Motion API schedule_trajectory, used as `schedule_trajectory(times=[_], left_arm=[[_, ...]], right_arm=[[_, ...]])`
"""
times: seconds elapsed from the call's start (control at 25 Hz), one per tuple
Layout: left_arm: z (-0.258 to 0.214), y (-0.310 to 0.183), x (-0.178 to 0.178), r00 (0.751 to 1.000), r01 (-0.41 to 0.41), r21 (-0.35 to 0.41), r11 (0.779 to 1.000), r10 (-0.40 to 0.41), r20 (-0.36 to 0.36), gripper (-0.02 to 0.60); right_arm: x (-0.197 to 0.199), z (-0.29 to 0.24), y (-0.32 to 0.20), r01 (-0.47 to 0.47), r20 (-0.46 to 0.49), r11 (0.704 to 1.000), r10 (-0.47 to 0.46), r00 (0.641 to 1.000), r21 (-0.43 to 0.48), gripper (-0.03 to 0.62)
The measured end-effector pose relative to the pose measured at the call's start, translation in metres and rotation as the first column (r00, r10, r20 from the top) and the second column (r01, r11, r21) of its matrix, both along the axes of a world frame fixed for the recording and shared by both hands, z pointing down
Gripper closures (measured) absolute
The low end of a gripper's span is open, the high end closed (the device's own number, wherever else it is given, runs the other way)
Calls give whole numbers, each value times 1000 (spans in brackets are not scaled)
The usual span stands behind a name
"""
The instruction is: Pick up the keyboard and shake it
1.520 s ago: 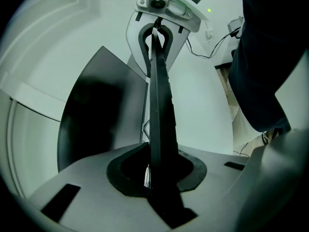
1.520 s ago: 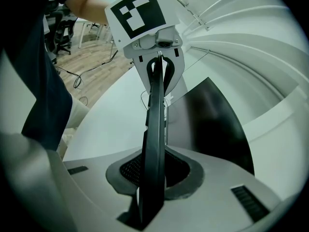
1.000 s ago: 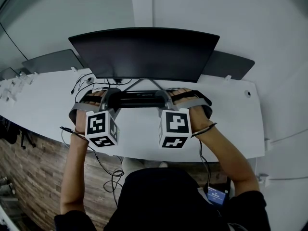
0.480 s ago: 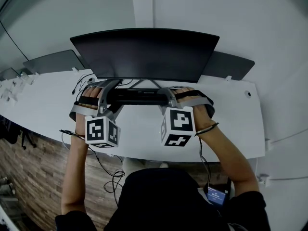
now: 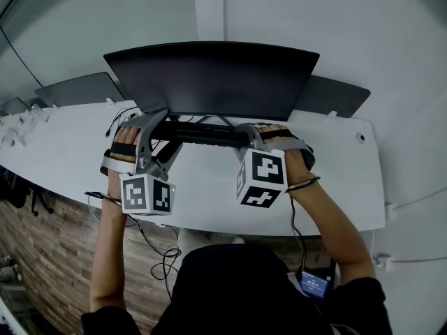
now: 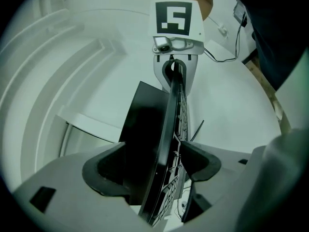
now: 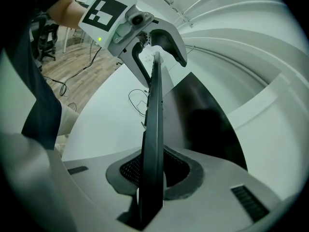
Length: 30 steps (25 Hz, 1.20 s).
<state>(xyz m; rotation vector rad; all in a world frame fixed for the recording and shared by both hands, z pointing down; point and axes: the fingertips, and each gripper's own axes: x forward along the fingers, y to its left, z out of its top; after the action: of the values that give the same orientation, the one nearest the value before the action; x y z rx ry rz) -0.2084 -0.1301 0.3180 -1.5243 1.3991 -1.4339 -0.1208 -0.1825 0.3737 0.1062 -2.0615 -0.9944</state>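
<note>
Clamped tight on keyboard point(image 5: 206, 135) at right gripper point(image 7: 153, 175) to carry it; just spread wide at left gripper point(image 6: 155, 166), keyboard between fingers, seemingly loose

An office workstation: a long white counter point(image 5: 335, 187) runs along a plain white wall point(image 5: 363, 33). A wide curved black monitor point(image 5: 209, 79) stands just beyond the jaws, with a flat dark screen point(image 5: 77, 89) further out to their left. Loose black cables point(image 5: 122, 121) trail nearby, and wood-plank flooring point(image 5: 42, 271) lies below.
</note>
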Motion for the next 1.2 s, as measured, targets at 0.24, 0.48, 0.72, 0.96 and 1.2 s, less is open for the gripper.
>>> schedule_trajectory(times=[0.24,0.48,0.72,0.96,1.2], left_arm=[[-15,5,-3,984,12,70,997,1,-177,230],[-25,10,-7,951,57,142,988,-10,-308,230],[-48,20,-12,886,124,250,960,6,-464,230],[-52,25,-11,857,136,286,948,32,-514,230],[-47,26,-15,798,169,281,945,36,-601,230]], right_arm=[[2,-5,-6,-36,36,998,38,999,-47,513],[5,-10,-12,-69,86,992,78,993,-106,513],[5,-12,-10,-83,124,982,104,987,-168,513],[6,-19,-9,-83,172,970,125,977,-231,513],[8,-29,-5,-59,235,949,137,962,-309,513]])
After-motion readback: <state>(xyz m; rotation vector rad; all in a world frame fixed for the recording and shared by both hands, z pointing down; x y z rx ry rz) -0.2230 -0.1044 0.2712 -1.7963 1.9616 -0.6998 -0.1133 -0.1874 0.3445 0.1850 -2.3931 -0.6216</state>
